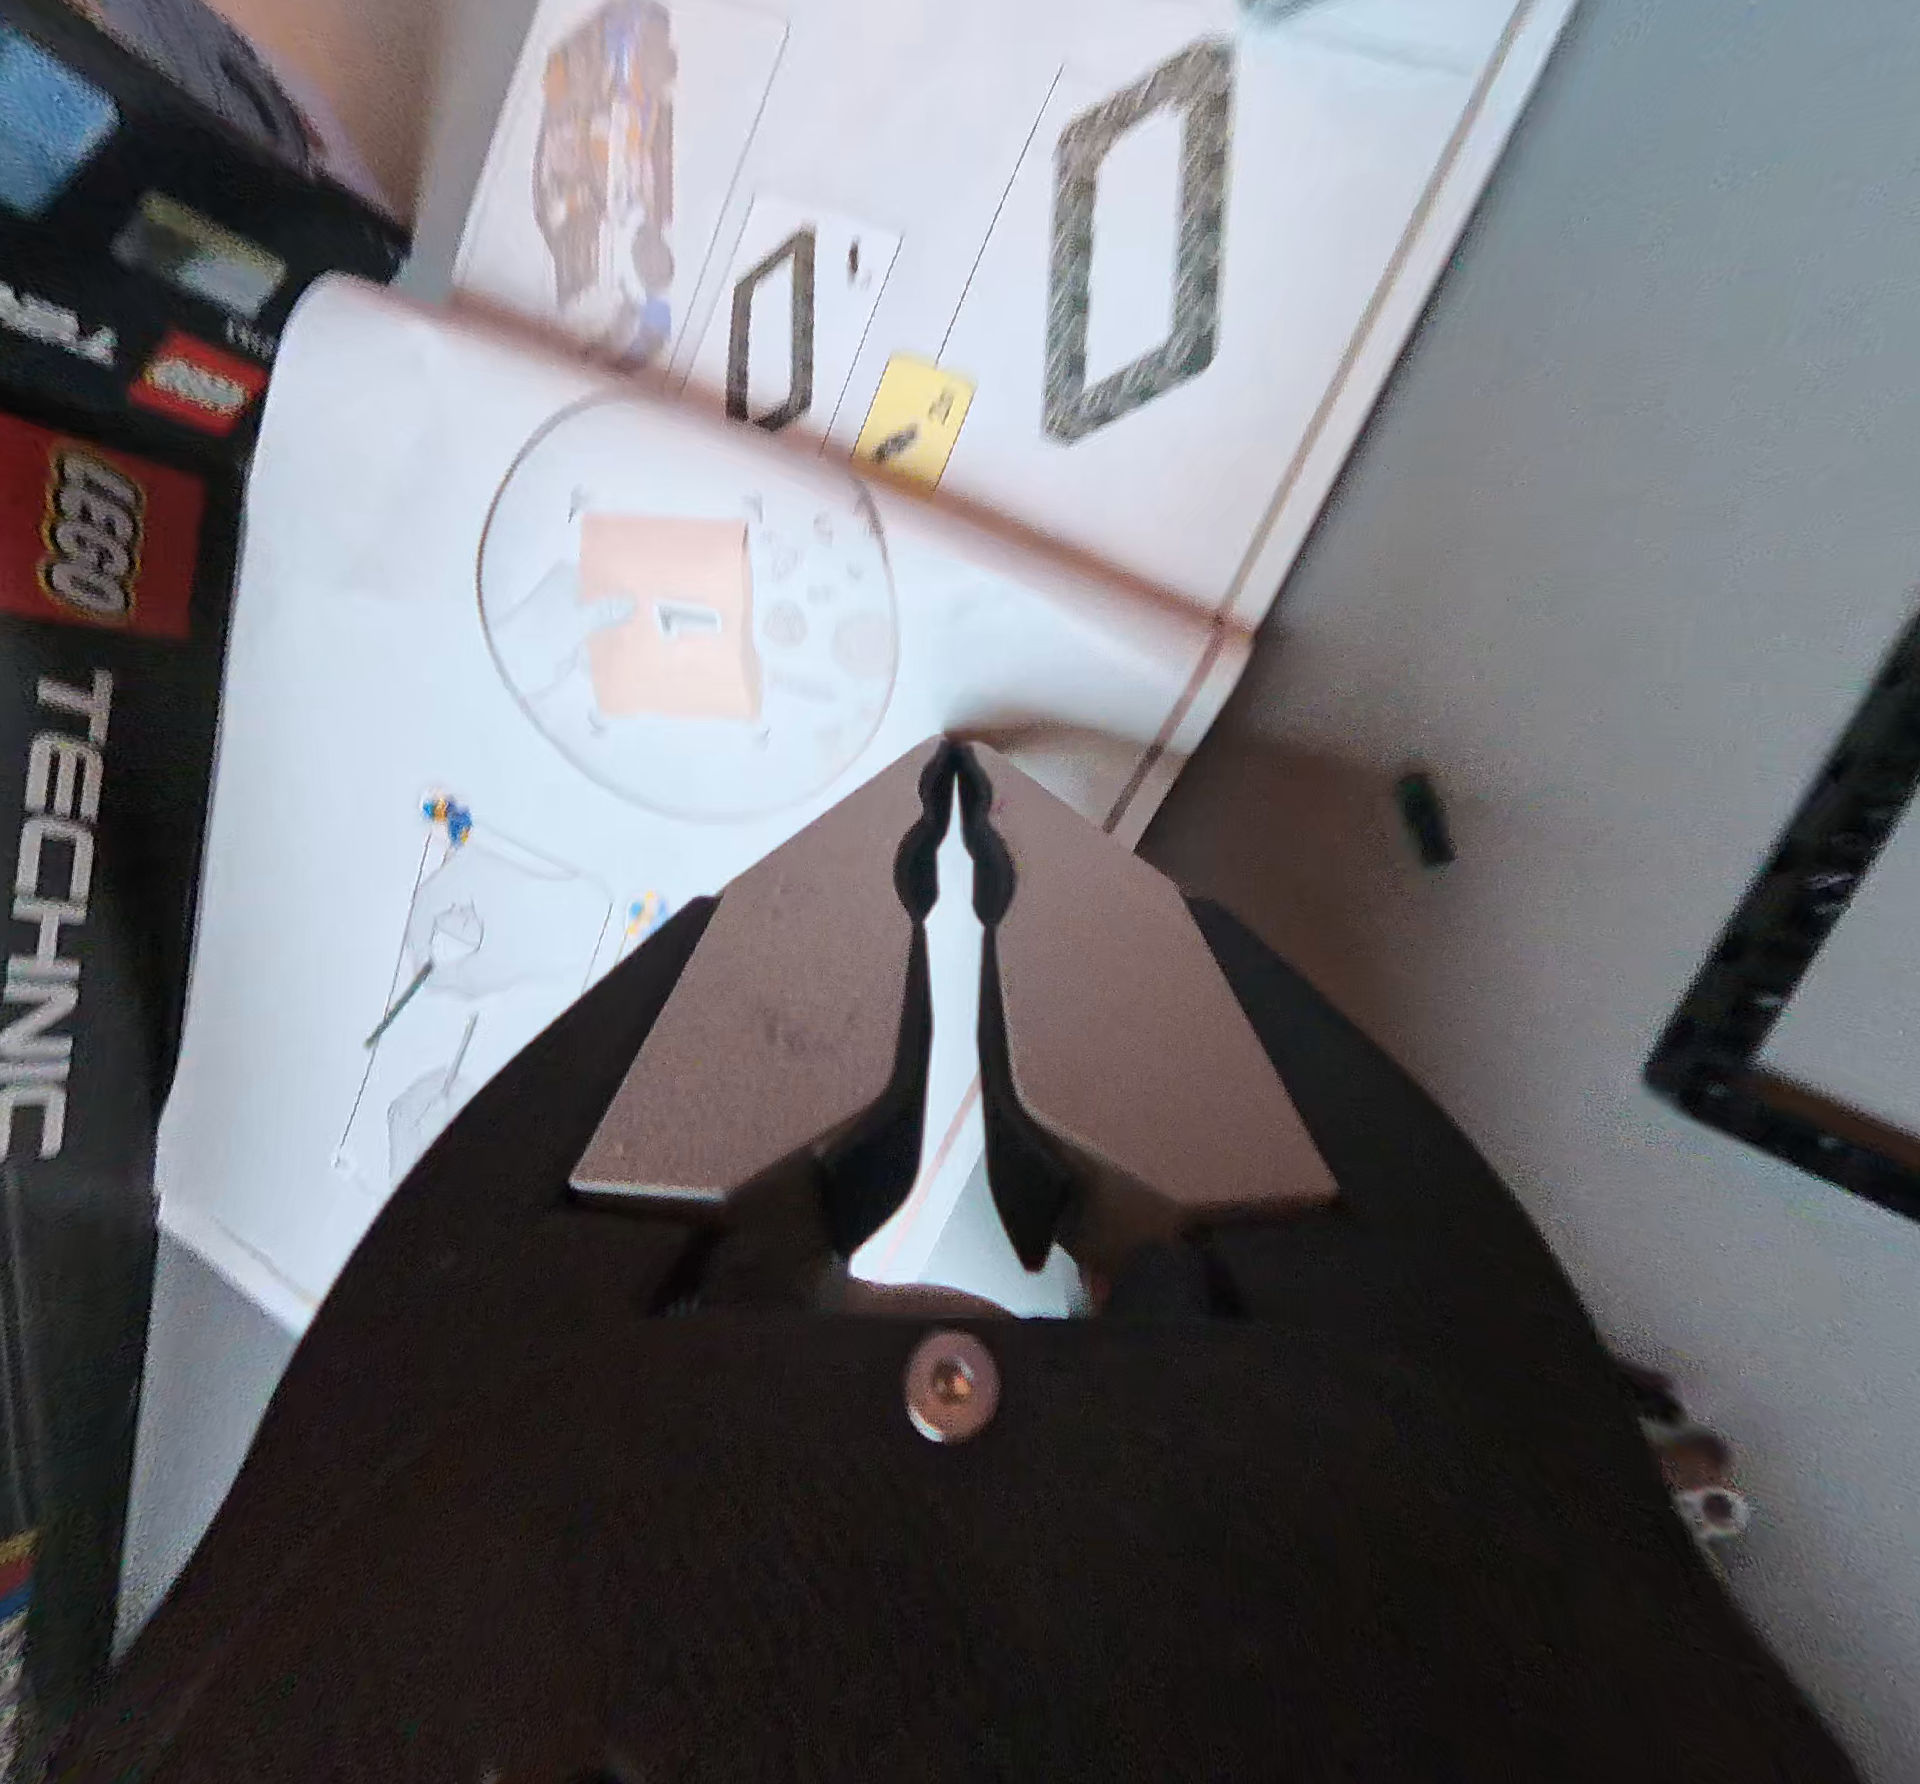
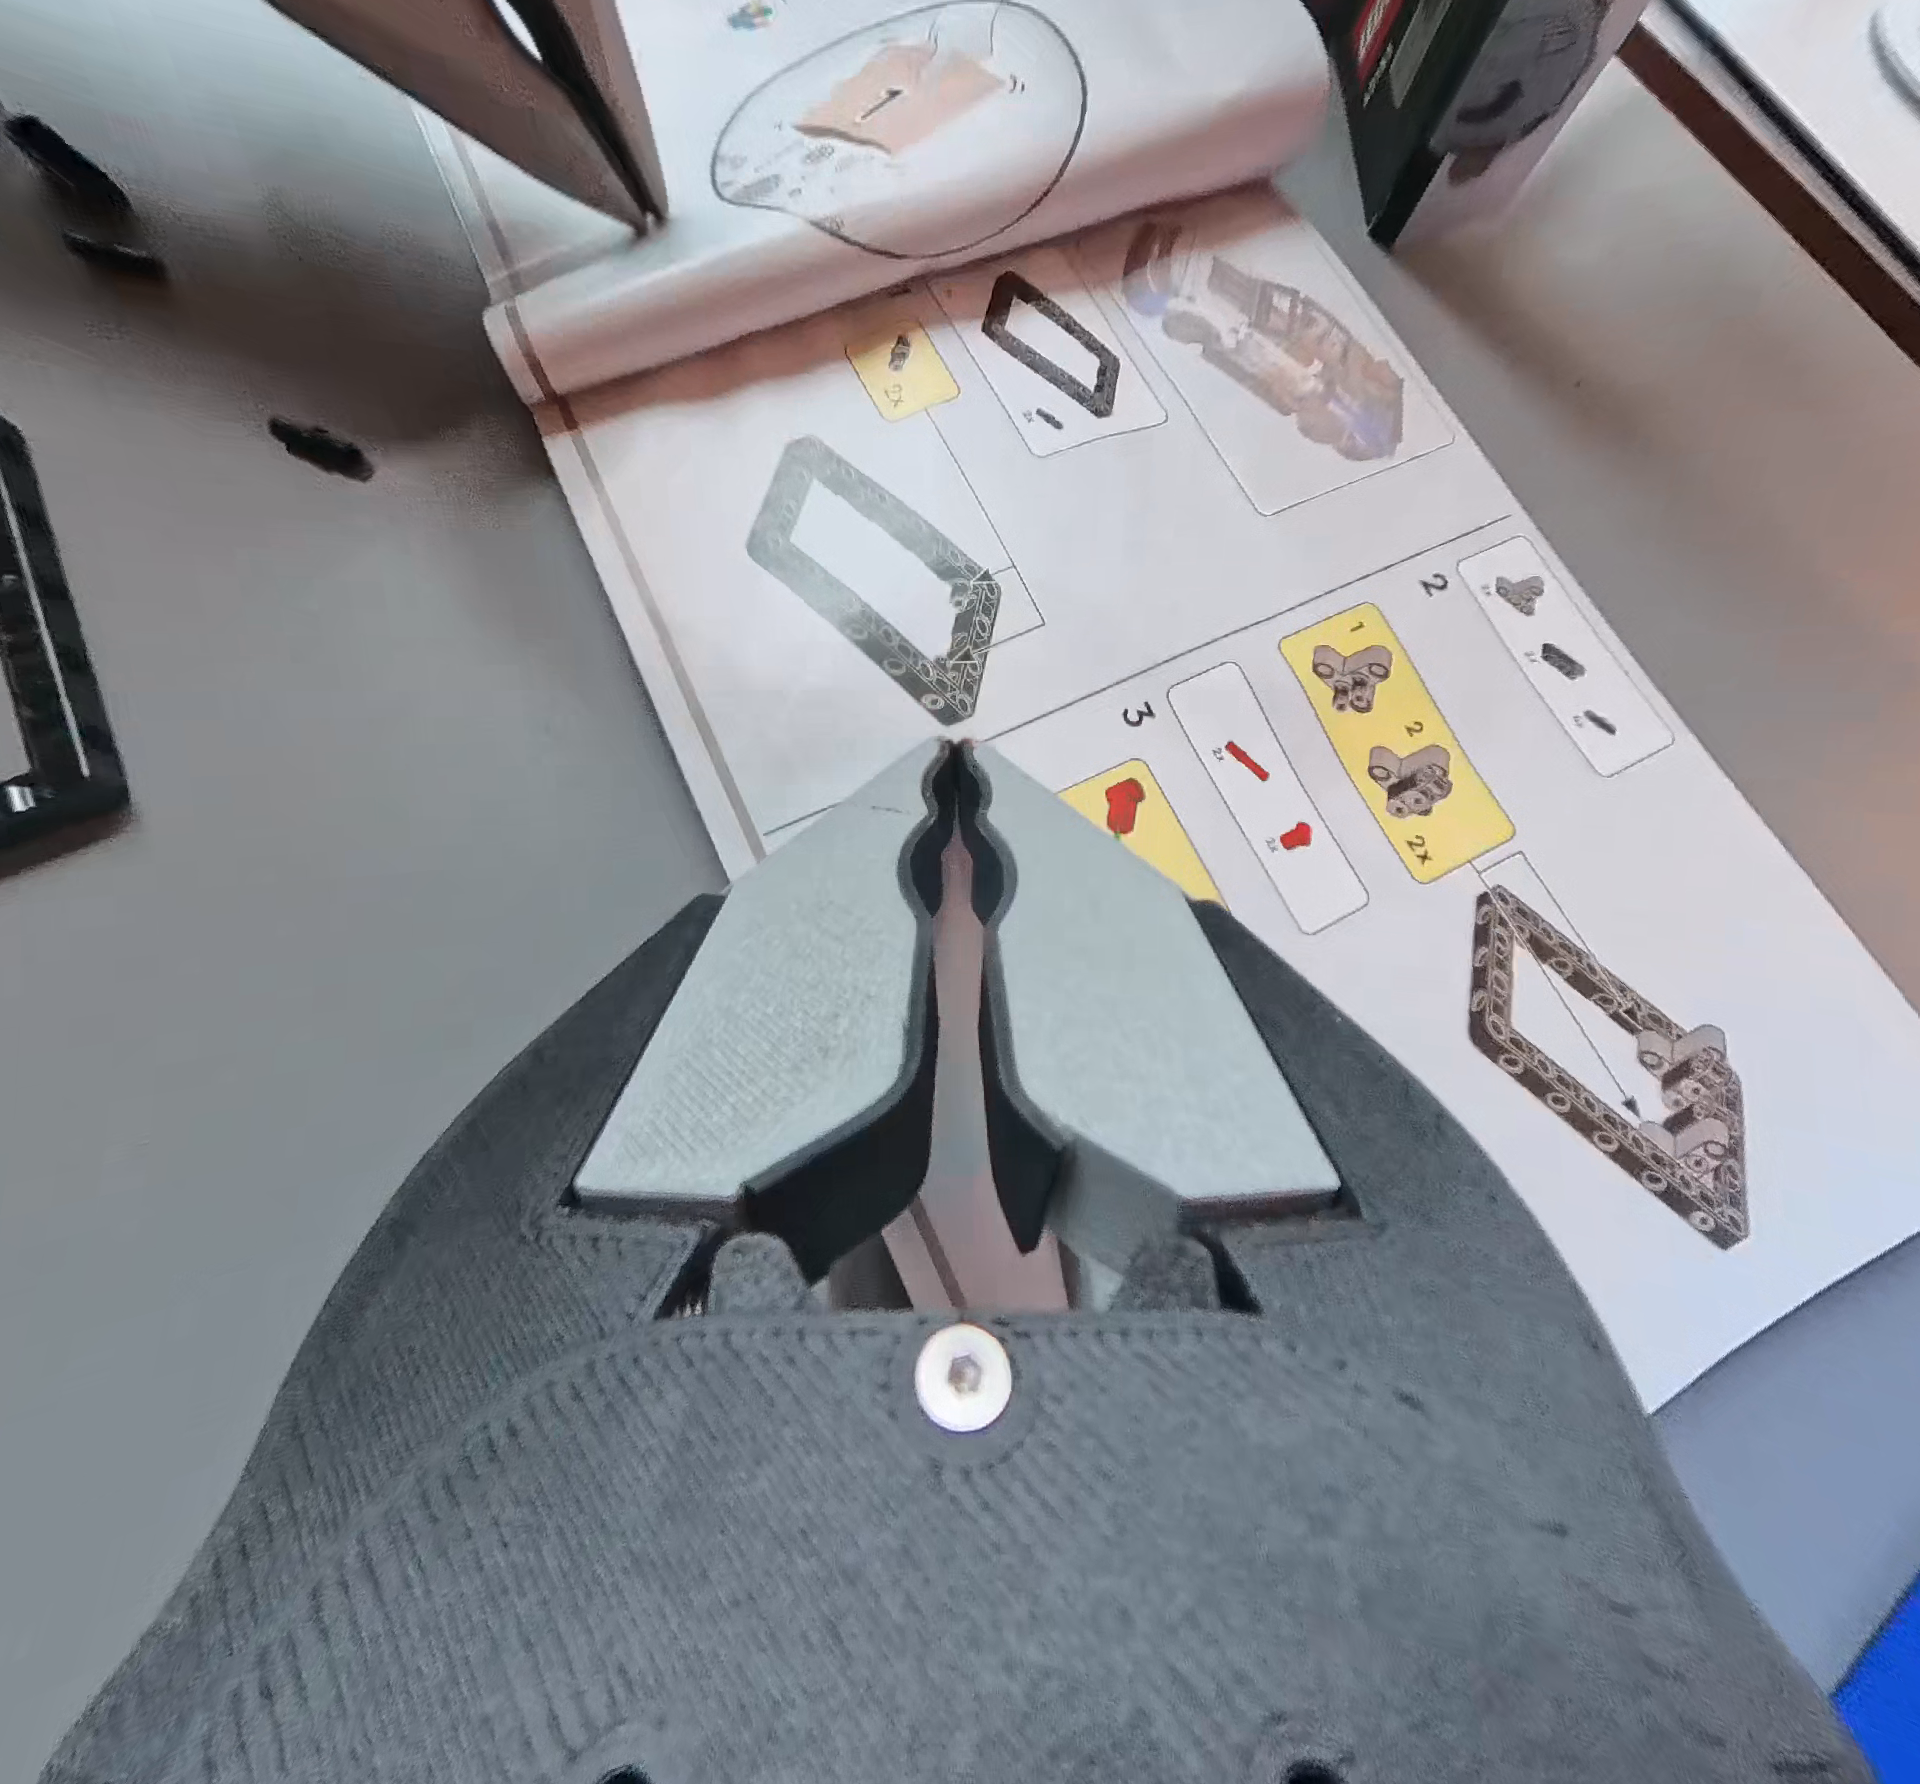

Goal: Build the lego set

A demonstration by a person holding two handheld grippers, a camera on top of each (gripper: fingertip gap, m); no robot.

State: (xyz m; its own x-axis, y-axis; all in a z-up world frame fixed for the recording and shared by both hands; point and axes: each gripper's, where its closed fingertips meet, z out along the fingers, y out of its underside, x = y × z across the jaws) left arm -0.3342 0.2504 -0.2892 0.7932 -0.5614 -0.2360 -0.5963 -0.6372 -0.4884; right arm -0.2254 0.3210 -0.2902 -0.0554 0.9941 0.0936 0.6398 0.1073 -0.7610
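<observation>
An open instruction booklet lies on the grey table. My left gripper is shut, with its tips at the curled edge of the booklet's near page; I cannot tell whether it pinches the paper. A black lego frame lies to its right, with a small black pin between them. My right gripper is shut and empty, just above the booklet. In the right wrist view, the left gripper touches the far page. The frame and black pins lie to the left.
The black lego box stands against the booklet's far side and also shows in the right wrist view. A few small parts lie low at the right. A blue object sits at the bottom right corner. The table edge runs at the upper right. Across from one pair of fingers to the other is roughly 15 cm. It is some 8 cm from my left tips to the small black pin. My right wrist view looks at it from another angle.
</observation>
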